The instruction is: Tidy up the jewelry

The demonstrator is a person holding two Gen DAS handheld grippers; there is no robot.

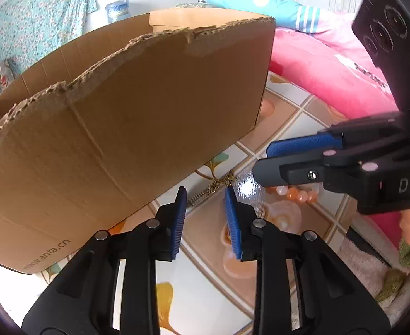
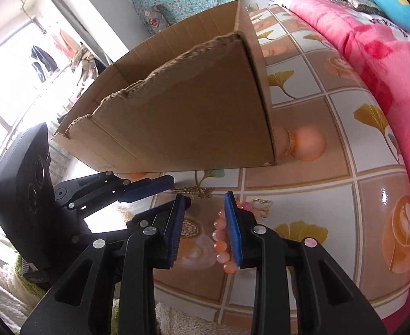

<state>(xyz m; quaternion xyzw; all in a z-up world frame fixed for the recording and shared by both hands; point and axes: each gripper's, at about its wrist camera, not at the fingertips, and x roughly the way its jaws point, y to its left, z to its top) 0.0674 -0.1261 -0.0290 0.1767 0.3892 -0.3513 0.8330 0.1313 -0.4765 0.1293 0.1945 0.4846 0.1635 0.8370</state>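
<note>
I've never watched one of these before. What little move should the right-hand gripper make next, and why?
Probably shift slightly right and close. The right gripper is open and low over the tablecloth, but the peach bead bracelet hugs its right finger rather than sitting centred. The cardboard box stands just beyond. The left gripper, also open, points at a gold chain.

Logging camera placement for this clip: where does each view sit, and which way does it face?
Left wrist: on the left claw, open, facing the cardboard box and a gold chain; the right claw enters from the right.
Right wrist: on the right claw, open over a peach bead bracelet; the left claw shows at left.
Shared: box, chain, bracelet, patterned tablecloth.
</note>
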